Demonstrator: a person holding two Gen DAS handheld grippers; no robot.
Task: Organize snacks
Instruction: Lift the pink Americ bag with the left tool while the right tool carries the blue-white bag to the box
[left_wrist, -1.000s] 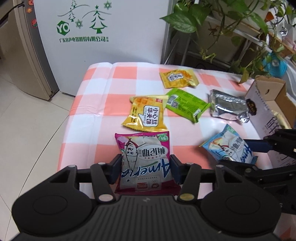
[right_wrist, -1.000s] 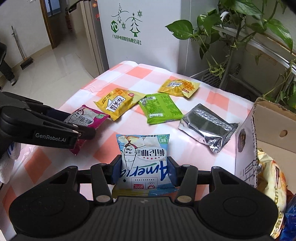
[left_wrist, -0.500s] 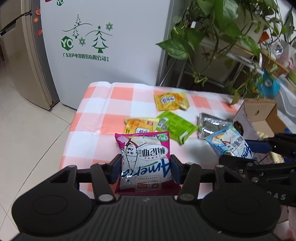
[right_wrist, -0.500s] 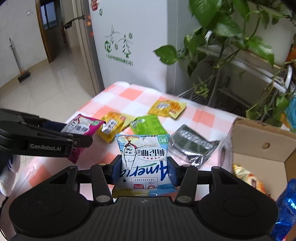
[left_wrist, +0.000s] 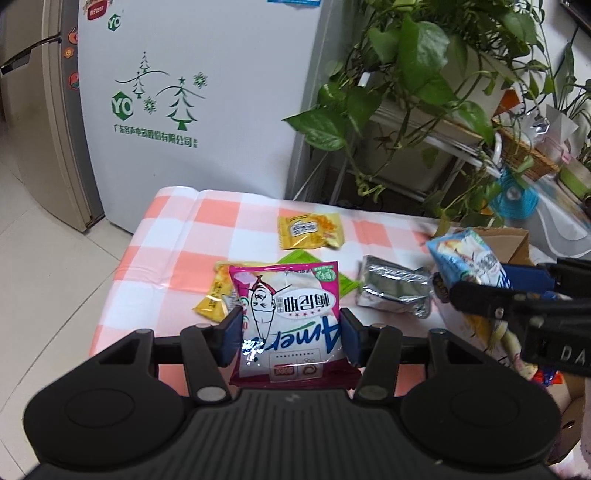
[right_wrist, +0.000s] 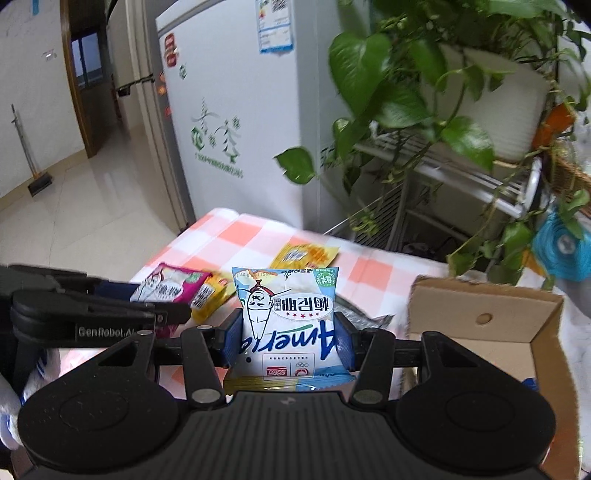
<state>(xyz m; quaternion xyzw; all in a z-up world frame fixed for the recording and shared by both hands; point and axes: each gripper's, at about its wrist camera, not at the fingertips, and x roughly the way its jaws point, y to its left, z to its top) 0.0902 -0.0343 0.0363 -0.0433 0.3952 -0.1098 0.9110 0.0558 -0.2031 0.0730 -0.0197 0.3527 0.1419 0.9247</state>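
My left gripper (left_wrist: 291, 336) is shut on a pink and white snack packet (left_wrist: 290, 314), held up above the checked tablecloth (left_wrist: 177, 258). My right gripper (right_wrist: 289, 341) is shut on a blue and white snack packet (right_wrist: 288, 317), held up near the open cardboard box (right_wrist: 517, 332). In the left wrist view the blue packet (left_wrist: 465, 258) and the right gripper show at the right, over the box (left_wrist: 517, 243). In the right wrist view the pink packet (right_wrist: 168, 286) and the left gripper show at the left. On the cloth lie two yellow packets (left_wrist: 310, 230) (left_wrist: 214, 295), a green packet (left_wrist: 301, 257) and a silver packet (left_wrist: 395, 291).
A white fridge (left_wrist: 192, 92) stands behind the table. Potted plants (left_wrist: 424, 66) on a metal rack hang over the table's far right. Tiled floor (left_wrist: 48, 277) lies to the left. The box holds other snacks.
Both grippers have risen and pulled back with their packets, so the table looks smaller and lower. The right gripper has moved toward the box.
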